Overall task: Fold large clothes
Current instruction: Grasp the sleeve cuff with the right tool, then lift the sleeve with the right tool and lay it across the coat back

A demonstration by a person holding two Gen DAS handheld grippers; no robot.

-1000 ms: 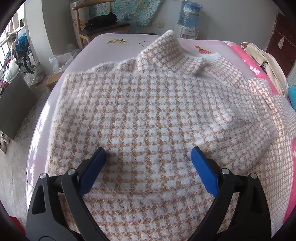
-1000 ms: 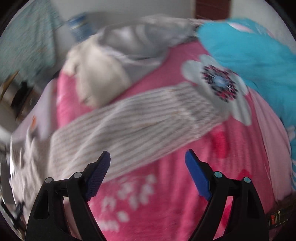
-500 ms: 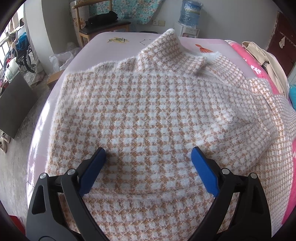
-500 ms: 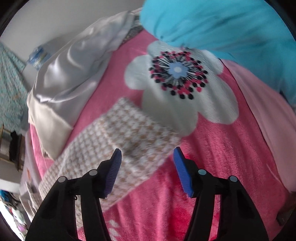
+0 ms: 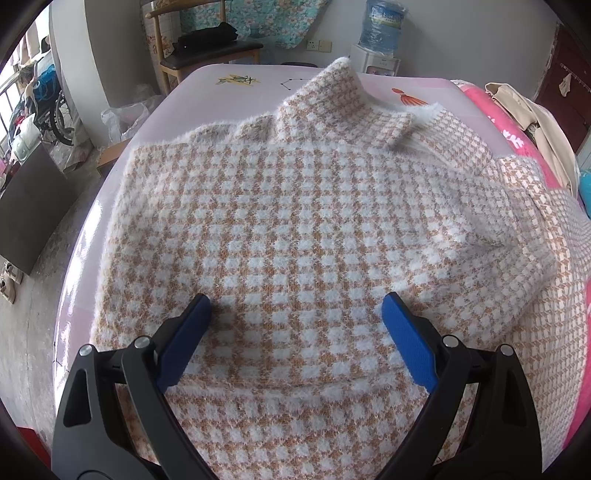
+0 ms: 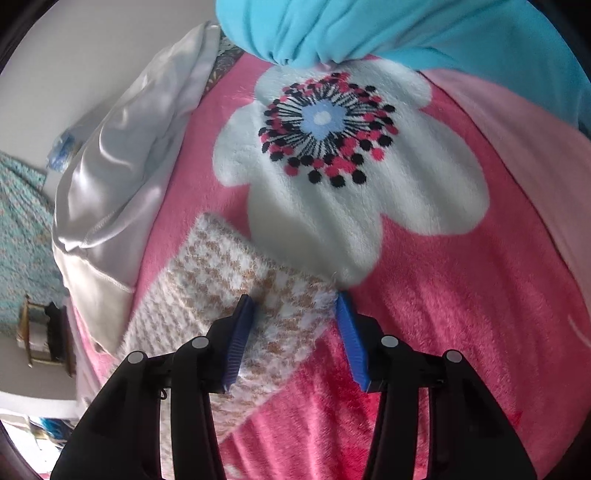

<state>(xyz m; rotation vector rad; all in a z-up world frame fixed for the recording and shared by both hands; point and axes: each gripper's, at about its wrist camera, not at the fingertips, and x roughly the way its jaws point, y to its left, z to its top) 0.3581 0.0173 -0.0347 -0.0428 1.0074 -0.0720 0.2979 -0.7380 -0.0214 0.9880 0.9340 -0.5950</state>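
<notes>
A fluffy orange-and-white checked sweater (image 5: 295, 206) lies spread flat on the pale pink table (image 5: 207, 85), its turtleneck pointing away. My left gripper (image 5: 296, 304) hovers open over the lower body of the sweater, its blue pads wide apart. In the right wrist view, the sweater's sleeve (image 6: 229, 295) stretches over a pink flowered blanket (image 6: 443, 295). My right gripper (image 6: 295, 304) is at the cuff, its jaws closing with the cuff's corner between them; the pads do not press on it.
A turquoise cloth (image 6: 406, 26) and a silvery-white garment (image 6: 122, 155) lie on the blanket beyond the cuff. A beige garment (image 5: 532, 118) lies at the table's right. A chair (image 5: 207, 51) and a water dispenser (image 5: 380, 33) stand behind the table.
My right gripper rolled, dropped and moved along the sleeve to its cuff, and its jaws narrowed around the cuff's corner. The left gripper and the sweater's body stayed still.
</notes>
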